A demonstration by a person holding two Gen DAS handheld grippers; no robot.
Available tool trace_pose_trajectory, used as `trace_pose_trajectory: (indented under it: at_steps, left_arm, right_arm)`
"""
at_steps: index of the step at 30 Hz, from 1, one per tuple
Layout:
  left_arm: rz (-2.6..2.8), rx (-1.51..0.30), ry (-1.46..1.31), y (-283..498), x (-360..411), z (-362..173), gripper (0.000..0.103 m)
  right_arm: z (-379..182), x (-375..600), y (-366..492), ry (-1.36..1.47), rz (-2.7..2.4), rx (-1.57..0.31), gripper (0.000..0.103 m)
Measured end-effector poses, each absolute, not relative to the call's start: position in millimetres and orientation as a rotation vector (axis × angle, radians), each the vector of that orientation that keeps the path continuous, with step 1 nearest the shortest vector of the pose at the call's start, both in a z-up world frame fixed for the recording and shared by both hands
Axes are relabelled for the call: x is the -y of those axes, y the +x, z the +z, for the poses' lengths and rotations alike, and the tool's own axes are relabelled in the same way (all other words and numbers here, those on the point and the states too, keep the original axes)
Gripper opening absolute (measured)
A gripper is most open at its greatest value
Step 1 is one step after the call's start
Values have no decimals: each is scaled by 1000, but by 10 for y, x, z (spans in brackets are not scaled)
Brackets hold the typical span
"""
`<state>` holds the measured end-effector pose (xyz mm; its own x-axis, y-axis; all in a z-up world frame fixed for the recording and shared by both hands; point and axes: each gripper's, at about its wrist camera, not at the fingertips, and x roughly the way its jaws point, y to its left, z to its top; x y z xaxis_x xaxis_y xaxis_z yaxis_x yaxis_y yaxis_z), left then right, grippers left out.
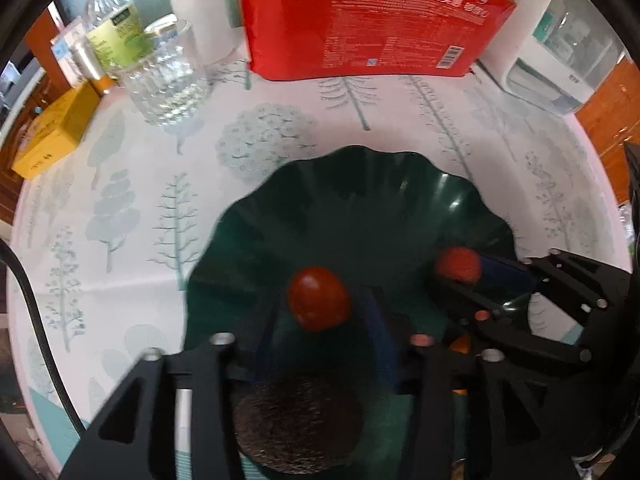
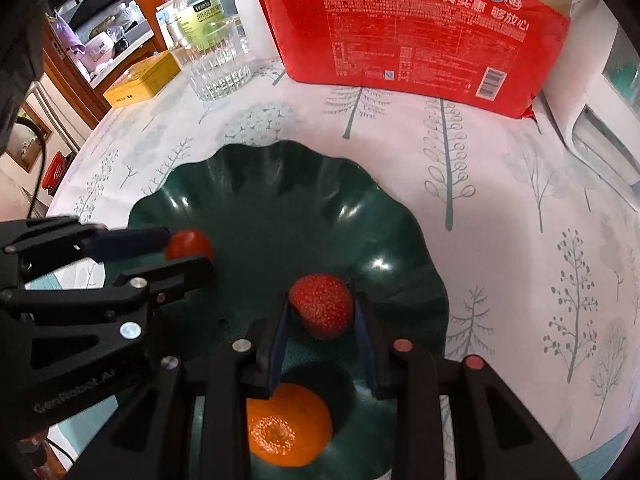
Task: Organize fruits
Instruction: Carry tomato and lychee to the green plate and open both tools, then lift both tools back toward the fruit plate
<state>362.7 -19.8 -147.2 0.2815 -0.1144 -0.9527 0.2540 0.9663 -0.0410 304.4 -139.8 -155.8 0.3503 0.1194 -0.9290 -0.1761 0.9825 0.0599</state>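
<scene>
A dark green wavy-rimmed plate (image 1: 360,184) sits on the tree-print tablecloth. My left gripper (image 1: 322,298) points down over it and is open. A red cherry tomato (image 1: 318,298) lies between its fingers with a gap on each side. My right gripper (image 2: 323,302) is shut on a strawberry (image 2: 322,306) just above the plate (image 2: 280,184). In the right wrist view the left gripper (image 2: 190,250) reaches in from the left around the tomato (image 2: 188,245). A brown kiwi (image 1: 296,420) and an orange (image 2: 288,428) lie in the plate under the grippers.
A big red pack of paper cups (image 2: 420,28) stands behind the plate. A ribbed glass (image 2: 218,68), a green-labelled bottle (image 2: 198,8) and a yellow box (image 2: 142,80) are at the back left. A white appliance (image 2: 600,128) stands at the right.
</scene>
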Motion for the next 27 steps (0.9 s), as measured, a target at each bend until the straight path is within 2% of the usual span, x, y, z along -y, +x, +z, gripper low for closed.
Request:
trace_pose_trajectory:
  at_steps: [2, 5, 8, 27]
  left_arm:
    - [-224, -1243, 123, 3618, 143, -1430, 76]
    - [-236, -1232, 79, 3595, 64, -1351, 84]
    - [-240, -1224, 68, 3557, 25, -1290, 85]
    - [-276, -1182, 77, 3140, -27, -798, 90]
  right_arm:
    - [-1551, 1449, 3037, -31, 193, -1198, 35]
    - [-1508, 1509, 3005, -5, 196, -1187, 49]
    - [-1444, 1514, 2960, -15, 195, -1169, 52]
    - [-1031, 1354, 2626, -68, 208, -1107, 52]
